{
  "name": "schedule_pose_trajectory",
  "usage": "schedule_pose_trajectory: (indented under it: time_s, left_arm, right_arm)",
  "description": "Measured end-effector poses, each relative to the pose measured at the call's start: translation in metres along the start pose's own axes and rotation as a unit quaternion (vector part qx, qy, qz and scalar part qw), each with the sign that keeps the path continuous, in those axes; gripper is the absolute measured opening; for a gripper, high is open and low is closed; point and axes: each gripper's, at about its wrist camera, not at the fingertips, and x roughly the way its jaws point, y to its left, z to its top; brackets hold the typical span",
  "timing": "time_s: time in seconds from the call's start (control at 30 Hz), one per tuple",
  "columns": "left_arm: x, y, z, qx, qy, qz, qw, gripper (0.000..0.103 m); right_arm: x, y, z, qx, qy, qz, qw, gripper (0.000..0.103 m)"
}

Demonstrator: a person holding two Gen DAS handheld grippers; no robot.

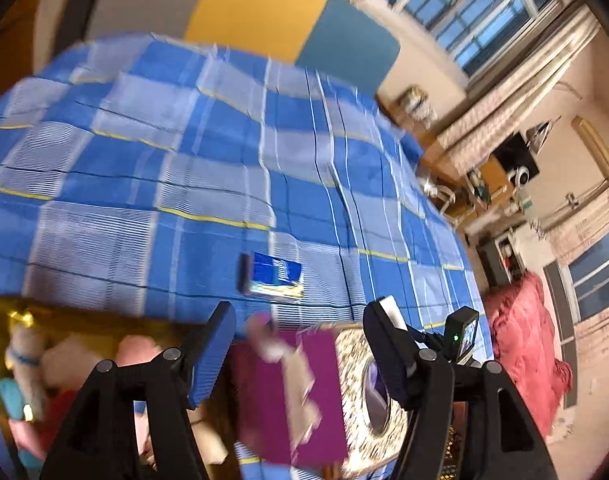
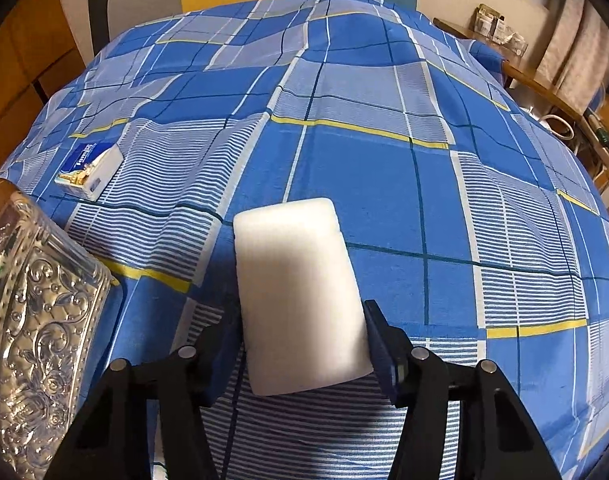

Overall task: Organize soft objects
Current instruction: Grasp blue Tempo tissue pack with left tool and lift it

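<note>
My right gripper [image 2: 300,344] is shut on a white foam block [image 2: 298,292] and holds it above the blue checked bedsheet [image 2: 384,160]. My left gripper [image 1: 300,344] is open and empty, hovering over a purple box [image 1: 288,396] and a silver patterned box [image 1: 368,392]. A gold tray [image 1: 84,320] with several plush toys [image 1: 28,364] sits at the lower left in the left wrist view. A small blue tissue pack [image 1: 276,278] lies on the sheet; it also shows in the right wrist view [image 2: 90,170]. The right gripper and its white block [image 1: 392,310] show in the left wrist view.
A silver embossed box [image 2: 36,320] stands at the left edge of the right wrist view. A red quilt [image 1: 524,352] lies beside the bed at right. A wooden side table [image 2: 544,88] with clutter stands beyond the bed's right edge.
</note>
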Motion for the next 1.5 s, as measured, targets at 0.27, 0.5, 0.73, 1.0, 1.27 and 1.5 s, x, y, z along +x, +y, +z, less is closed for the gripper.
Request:
schedule_pose_trajectory:
  time_s: [0.27,0.5,0.73,1.0,1.27,1.5]
  left_arm:
    - [0.106,-0.021,0.045,-0.003,0.150,-0.002,0.9887,0.085]
    - [0.180,-0.031,0.052,0.054,0.244,0.092,0.9638,0.085]
    - [0.224,-0.036,0.045,0.103,0.315,0.173,0.9275,0.085]
    - [0.244,-0.041,0.062,0.096,0.332,0.209,0.9149,0.085]
    - [0.265,-0.030,0.066,0.104,0.358,0.233,0.8984,0.085]
    - [0.278,-0.030,0.061,0.117,0.357,0.229,0.8978,0.084]
  right_arm:
    - [0.000,-0.002,0.002,0.009,0.016,0.008,1.000,0.059]
    - [-0.001,-0.007,0.003,0.029,0.024,0.023,0.999,0.060]
    - [-0.003,-0.010,0.004,0.042,0.027,0.033,0.998,0.060]
    - [-0.003,-0.010,0.005,0.046,0.028,0.037,0.998,0.060]
    - [-0.004,-0.010,0.005,0.047,0.029,0.039,0.998,0.060]
    - [-0.004,-0.009,0.005,0.047,0.029,0.039,0.998,0.060]
